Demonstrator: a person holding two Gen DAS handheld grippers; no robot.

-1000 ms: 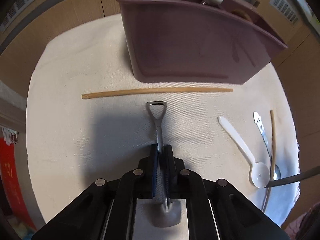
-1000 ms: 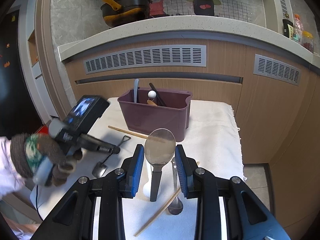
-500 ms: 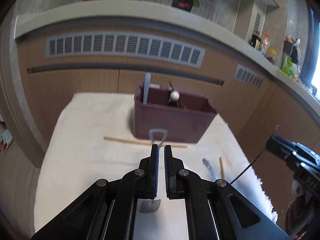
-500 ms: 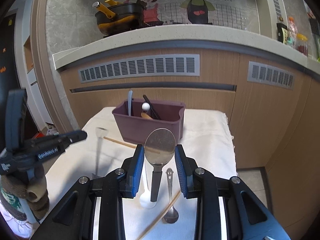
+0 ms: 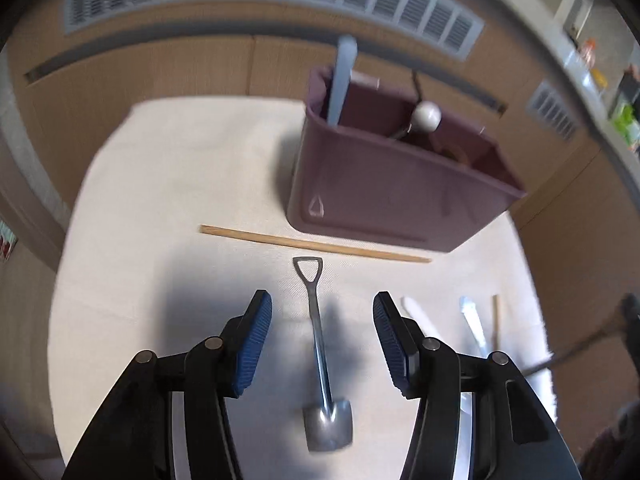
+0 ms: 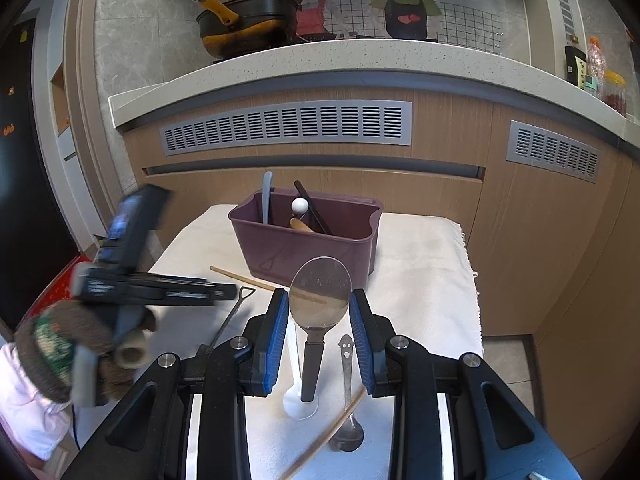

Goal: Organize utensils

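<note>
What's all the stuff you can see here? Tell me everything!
cloth: one, white, over the table
bin: one, purple, back of the cloth, several utensils inside
chopsticks: two, wooden, one before the bin, one by the smiley spoon
shovel spoon: one, metal, on the cloth
white spoon: one, on the cloth
smiley spoon: one, metal, beside the white spoon
big spoon: one, metal, black handle, gripped
pot: one, black and yellow, on the counter
left gripper: black, blue pads, jaws opening around the shovel spoon
right gripper: black, blue pads, holding the big spoon
</note>
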